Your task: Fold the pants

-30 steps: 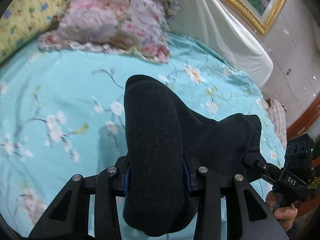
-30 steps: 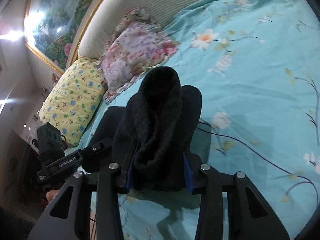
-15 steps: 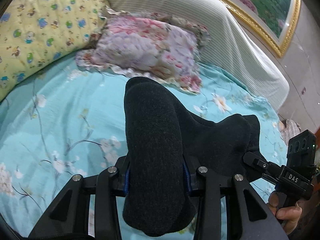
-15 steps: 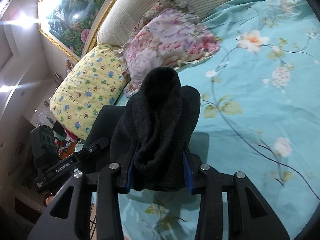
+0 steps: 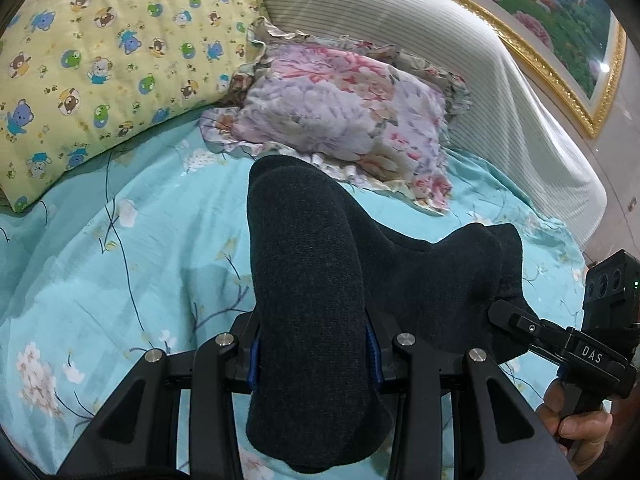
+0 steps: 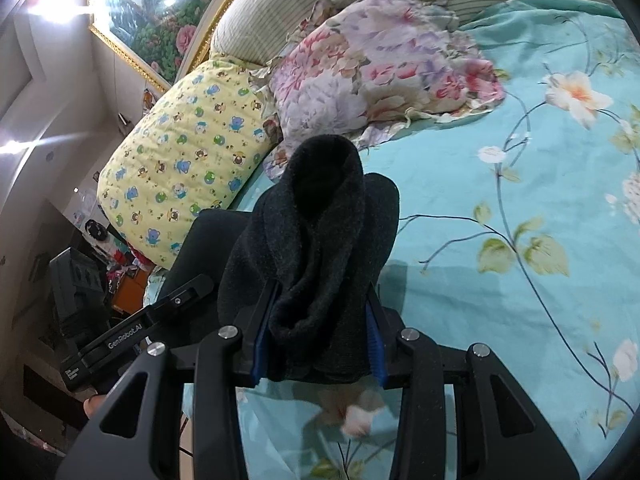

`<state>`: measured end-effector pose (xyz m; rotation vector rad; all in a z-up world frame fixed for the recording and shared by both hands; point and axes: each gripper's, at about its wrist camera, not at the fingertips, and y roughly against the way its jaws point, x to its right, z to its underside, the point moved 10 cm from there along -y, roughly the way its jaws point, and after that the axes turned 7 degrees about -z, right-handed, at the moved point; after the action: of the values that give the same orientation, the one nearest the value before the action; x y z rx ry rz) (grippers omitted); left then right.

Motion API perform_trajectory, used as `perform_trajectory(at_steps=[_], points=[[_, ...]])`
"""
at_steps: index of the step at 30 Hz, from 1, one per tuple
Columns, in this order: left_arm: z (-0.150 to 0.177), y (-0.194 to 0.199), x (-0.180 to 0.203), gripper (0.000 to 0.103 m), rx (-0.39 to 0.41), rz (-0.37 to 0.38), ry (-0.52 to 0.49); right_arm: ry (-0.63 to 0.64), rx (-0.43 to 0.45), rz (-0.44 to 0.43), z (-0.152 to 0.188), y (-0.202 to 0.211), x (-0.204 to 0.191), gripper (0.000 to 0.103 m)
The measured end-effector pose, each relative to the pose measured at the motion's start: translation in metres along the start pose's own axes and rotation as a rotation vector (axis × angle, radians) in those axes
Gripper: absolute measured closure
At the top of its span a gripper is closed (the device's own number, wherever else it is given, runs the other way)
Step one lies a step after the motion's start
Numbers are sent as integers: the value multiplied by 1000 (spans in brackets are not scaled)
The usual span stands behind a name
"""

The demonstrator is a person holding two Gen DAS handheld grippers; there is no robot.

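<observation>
The black pants are bunched in both grippers and held above the turquoise flowered bedsheet. My left gripper is shut on one thick fold of the pants. The cloth stretches right to my right gripper, seen at the right edge. In the right wrist view my right gripper is shut on another fold of the pants, and the left gripper shows at the left. The fingertips are hidden by cloth.
A yellow bear-print pillow and a pink floral pillow lie at the head of the bed against a striped headboard. A gold-framed painting hangs above. Clutter stands beside the bed.
Both grippers, still holding the pants, have moved toward the head of the bed; the pillows and headboard now fill more of both views.
</observation>
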<state>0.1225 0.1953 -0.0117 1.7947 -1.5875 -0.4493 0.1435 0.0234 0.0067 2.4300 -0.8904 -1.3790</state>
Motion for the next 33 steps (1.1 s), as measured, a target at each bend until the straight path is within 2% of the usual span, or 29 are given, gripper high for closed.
perform_trajectory(at_steps=[6, 14, 26, 29, 33], points=[[-7, -8, -8, 63, 10, -14, 19, 18, -17, -4, -10, -17, -1, 62], [-19, -37, -17, 63, -8, -22, 41, 27, -40, 14, -26, -41, 7, 62], [-12, -61, -27, 62, -38, -47, 44, 16, -62, 30, -26, -61, 30, 61], [-8, -66, -32, 61, -51, -47, 60, 0, -73, 32, -24, -64, 36, 59], [-2, -71, -36, 52, -65, -44, 70, -20, -81, 32, -21, -65, 47, 52]])
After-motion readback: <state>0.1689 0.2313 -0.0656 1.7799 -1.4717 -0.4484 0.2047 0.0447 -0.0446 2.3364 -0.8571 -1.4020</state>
